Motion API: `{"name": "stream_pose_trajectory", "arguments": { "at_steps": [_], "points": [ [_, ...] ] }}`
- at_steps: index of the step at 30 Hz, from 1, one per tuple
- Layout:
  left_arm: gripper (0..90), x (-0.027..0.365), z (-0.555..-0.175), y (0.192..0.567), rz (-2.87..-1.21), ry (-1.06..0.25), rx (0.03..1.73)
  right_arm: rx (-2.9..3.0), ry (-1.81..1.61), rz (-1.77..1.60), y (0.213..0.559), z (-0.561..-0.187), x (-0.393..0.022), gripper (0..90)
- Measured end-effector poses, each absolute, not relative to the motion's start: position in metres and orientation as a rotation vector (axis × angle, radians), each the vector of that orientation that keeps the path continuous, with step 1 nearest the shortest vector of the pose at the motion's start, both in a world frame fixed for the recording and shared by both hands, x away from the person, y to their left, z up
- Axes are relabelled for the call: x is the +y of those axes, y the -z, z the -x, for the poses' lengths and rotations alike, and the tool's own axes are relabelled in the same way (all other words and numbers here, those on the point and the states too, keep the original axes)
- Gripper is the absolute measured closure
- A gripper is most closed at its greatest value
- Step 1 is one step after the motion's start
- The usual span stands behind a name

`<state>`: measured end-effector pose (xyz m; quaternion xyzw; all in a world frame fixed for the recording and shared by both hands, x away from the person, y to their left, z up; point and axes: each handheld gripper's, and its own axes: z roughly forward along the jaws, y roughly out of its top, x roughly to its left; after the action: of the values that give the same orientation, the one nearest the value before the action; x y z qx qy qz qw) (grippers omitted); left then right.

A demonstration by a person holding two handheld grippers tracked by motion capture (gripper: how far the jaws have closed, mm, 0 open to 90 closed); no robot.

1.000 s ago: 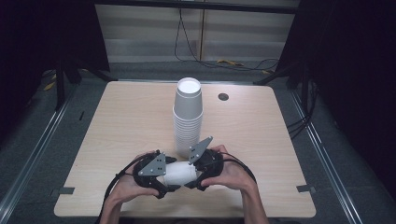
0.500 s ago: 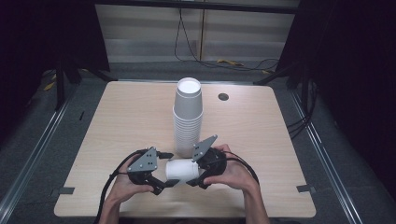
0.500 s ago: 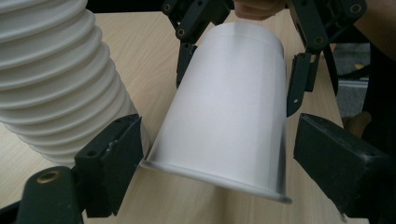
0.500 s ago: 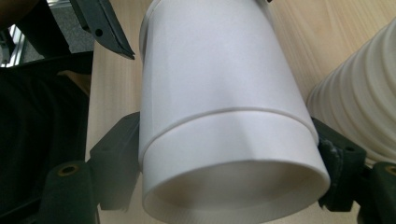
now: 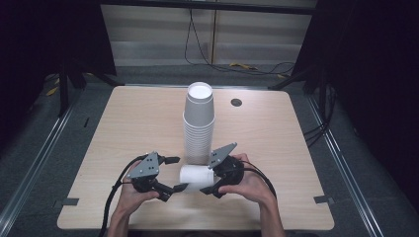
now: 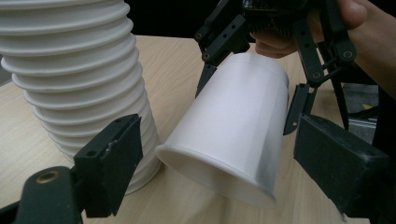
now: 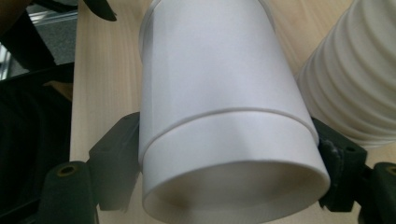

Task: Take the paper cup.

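Observation:
A single white paper cup (image 5: 195,175) lies on its side just above the table, in front of a tall stack of white cups (image 5: 199,123). My right gripper (image 5: 207,178) is shut on the cup's base end; in the right gripper view both pads press the cup (image 7: 219,93), with the stack (image 7: 345,84) to the right. My left gripper (image 5: 177,174) stands open at the cup's mouth. In the left gripper view its jaws (image 6: 219,140) straddle the rim of the cup (image 6: 233,126) without touching it, beside the stack (image 6: 70,70).
The light wooden table (image 5: 123,128) has a small dark round hole (image 5: 236,102) at the back right of the stack. Cables trail from both grippers toward the near edge. Dark floor and metal rails surround the table.
My left gripper has slid a little to the left off the cup, so more of the cup shows between the two grippers. The right gripper keeps its hold.

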<state>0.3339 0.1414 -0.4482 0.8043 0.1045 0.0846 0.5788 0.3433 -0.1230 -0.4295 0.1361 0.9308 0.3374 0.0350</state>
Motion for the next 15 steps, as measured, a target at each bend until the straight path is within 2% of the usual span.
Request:
{"name": "stream_pose_trajectory", "arguments": {
  "at_steps": [15],
  "points": [
    [15.3,0.161,-0.333,0.45,-1.78,-0.213,0.336,2.709,-1.285,-0.53,0.442,-0.34,-0.136,22.4]
  ]
}}
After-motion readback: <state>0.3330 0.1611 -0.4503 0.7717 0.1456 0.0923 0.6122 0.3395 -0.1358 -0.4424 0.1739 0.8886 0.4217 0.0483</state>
